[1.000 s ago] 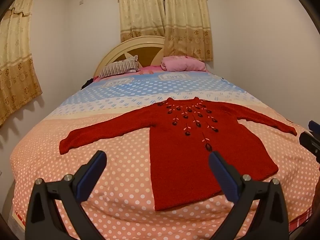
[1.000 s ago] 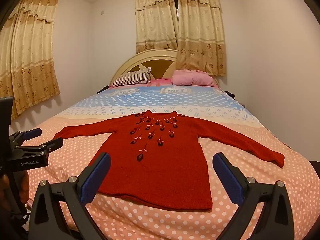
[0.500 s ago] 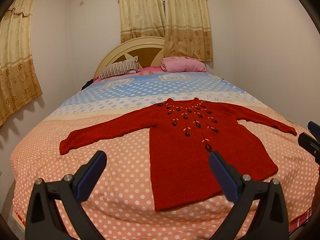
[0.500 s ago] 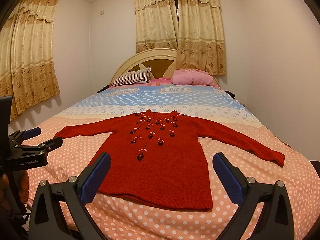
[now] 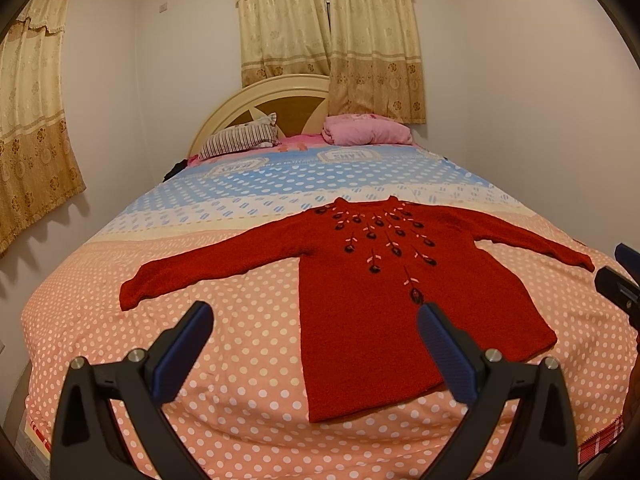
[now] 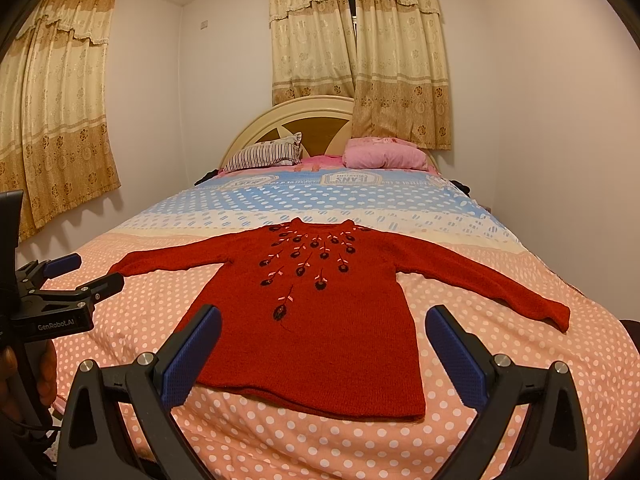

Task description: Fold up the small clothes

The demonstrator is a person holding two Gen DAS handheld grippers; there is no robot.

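Observation:
A small red knitted sweater (image 5: pixel 384 300) with dark embroidered flowers lies flat and face up on the bed, both sleeves spread out sideways. Its hem faces me. My left gripper (image 5: pixel 314 350) hovers open above the bed's near edge, left of the hem. In the right wrist view the same sweater (image 6: pixel 320 320) lies ahead, and my right gripper (image 6: pixel 324 354) is open above the hem, holding nothing. The left gripper (image 6: pixel 80 272) also shows at that view's left edge, in a person's hand. The right gripper's tip (image 5: pixel 620 280) peeks in at the left wrist view's right edge.
The bed cover (image 5: pixel 200 400) is pink with white dots near me and blue farther away. A striped pillow (image 5: pixel 240 140) and a pink pillow (image 5: pixel 366 134) lie by the curved headboard (image 6: pixel 280 120). Curtains hang behind and at the left. A white wall runs along the right.
Both grippers have barely shifted; the view drifts only slightly. The sweater has not moved.

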